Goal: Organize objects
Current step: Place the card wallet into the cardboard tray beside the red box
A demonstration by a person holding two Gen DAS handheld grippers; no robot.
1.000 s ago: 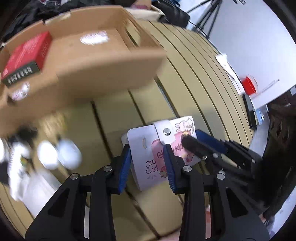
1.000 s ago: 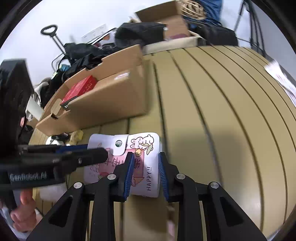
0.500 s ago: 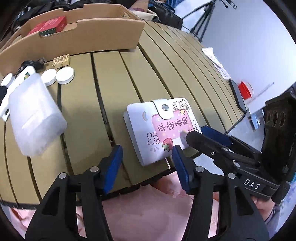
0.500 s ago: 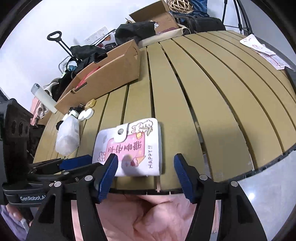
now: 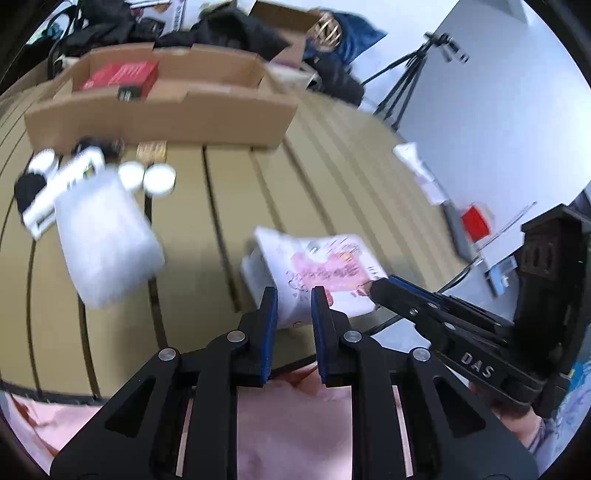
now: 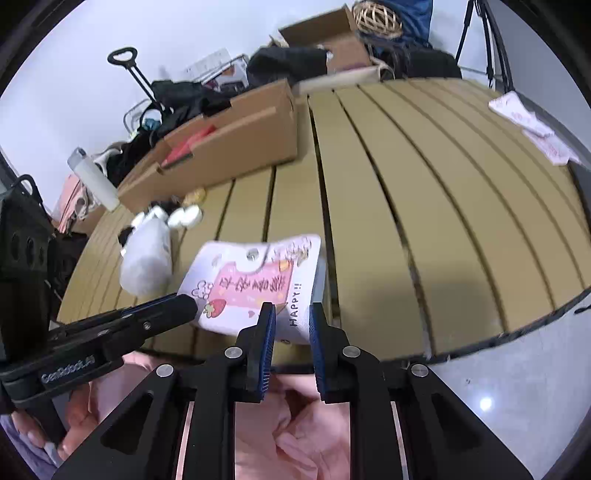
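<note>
While lifted: white card wallet with pink cartoon label tilts above the slatted tan worktop front edge.
Left gripper: clamped on near-left edge.
Right gripper: closing on near-right corner.
Long axis: spans both grippers; neither nearer.

Slatted tan table fills the middle; white wall at 11 o'clock; grey glossy floor at 4 o'clock with a light glint; tripod at 1 o'clock in the left view; dark bags heaped behind the table.
</note>
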